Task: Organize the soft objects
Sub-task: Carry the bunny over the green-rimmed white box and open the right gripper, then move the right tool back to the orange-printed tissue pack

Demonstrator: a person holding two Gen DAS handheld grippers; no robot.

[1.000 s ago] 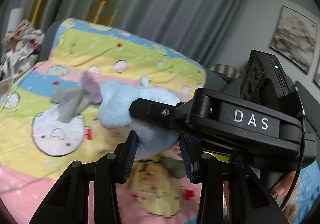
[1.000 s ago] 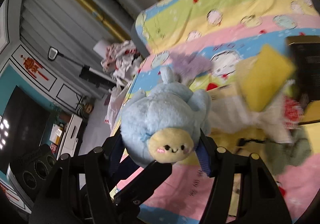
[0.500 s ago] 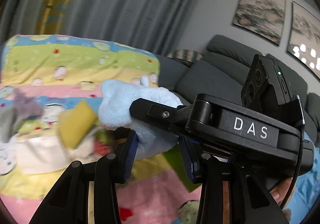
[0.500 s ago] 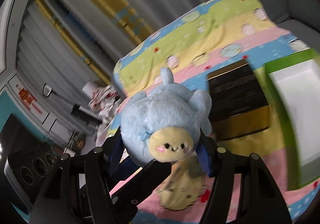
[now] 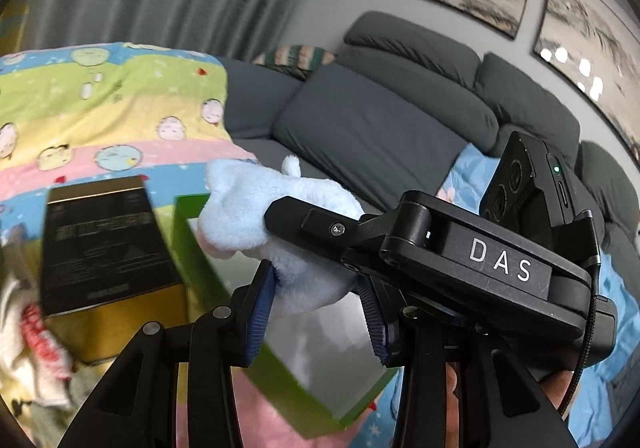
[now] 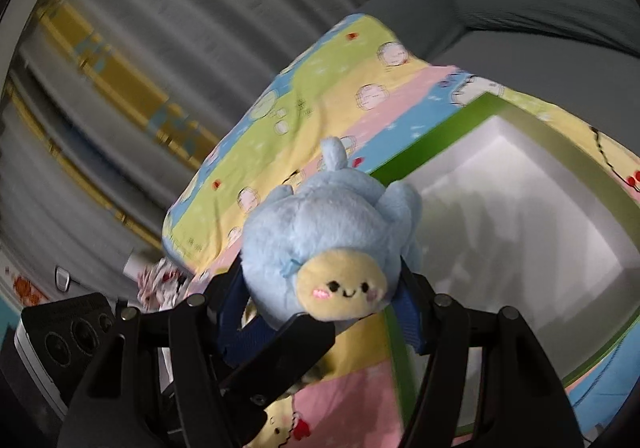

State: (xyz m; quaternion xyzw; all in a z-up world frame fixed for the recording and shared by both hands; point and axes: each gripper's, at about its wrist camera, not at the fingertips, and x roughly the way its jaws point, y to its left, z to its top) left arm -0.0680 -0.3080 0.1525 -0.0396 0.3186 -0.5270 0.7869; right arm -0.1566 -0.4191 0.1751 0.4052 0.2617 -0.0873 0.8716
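Together, the left gripper (image 5: 318,302) and right gripper (image 6: 320,312) clamp the plush (image 6: 332,244) above the green box (image 6: 592,152).

The green box (image 6: 400,164) lies open-topped, its white inside bare and free to enter from above. Just beside the green box stands a black and gold box (image 5: 104,240), blocking that flank. Past it, crumpled cloths (image 5: 28,348) crowd the blanket (image 5: 120,96).
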